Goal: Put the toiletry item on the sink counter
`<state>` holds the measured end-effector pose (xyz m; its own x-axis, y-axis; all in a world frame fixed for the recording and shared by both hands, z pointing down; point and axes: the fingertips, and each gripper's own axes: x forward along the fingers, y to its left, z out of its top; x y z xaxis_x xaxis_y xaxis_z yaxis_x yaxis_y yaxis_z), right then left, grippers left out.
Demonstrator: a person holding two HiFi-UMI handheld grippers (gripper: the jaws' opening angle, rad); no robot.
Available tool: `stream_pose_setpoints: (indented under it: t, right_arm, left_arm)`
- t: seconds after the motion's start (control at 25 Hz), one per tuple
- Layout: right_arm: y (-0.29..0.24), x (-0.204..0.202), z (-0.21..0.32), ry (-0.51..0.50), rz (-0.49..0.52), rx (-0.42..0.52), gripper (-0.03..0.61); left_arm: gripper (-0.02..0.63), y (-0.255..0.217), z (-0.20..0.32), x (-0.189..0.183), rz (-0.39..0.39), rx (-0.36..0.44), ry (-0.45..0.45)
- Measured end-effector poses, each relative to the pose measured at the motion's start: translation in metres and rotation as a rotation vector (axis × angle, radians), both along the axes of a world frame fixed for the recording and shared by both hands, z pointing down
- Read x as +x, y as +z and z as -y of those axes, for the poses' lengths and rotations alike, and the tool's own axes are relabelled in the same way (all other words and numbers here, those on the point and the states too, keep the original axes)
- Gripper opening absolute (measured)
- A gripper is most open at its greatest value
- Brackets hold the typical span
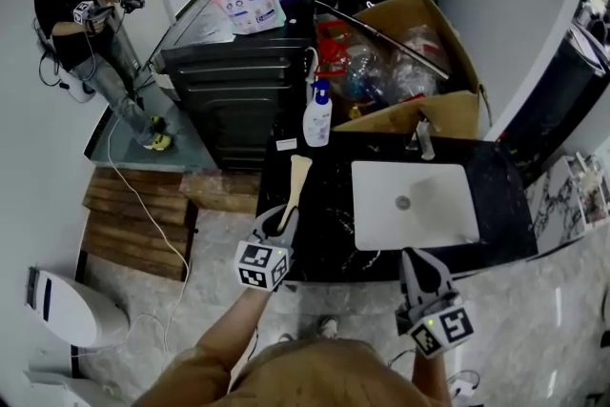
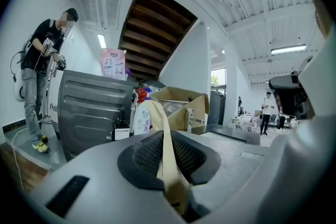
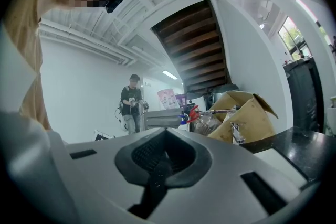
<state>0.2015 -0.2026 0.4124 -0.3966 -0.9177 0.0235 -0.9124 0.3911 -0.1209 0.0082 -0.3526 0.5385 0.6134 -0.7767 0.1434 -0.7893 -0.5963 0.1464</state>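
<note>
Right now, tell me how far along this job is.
Done: the cream tube is picked up and over the black counter. In hand: the left gripper clamps it. Left: set it down and let go. The right gripper is shut, empty.

tube (image 1: pixel 298 181): 1 (cream-coloured) | pump bottle (image 1: pixel 317 116): 1 | cardboard box (image 1: pixel 424 24): 1 | pink pouch (image 1: pixel 245 0): 1
</note>
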Motion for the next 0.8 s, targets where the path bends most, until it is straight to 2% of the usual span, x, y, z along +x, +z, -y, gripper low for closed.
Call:
stream_pose_setpoints:
  t: [0.44,0.8]
  right_arm:
    - [0.006,0.021,-0.019,0.079,-0.001,-0.019,0.003]
    - [0.007,0.037,-0.035,0.143,-0.007,-0.03,0.003]
  left_arm:
    - [0.038,0.072,0.033,0.027,0.115,-0.195,0.01]
    - [0.038,0.095,0.046,0.049,0.177,-0.264,0.044]
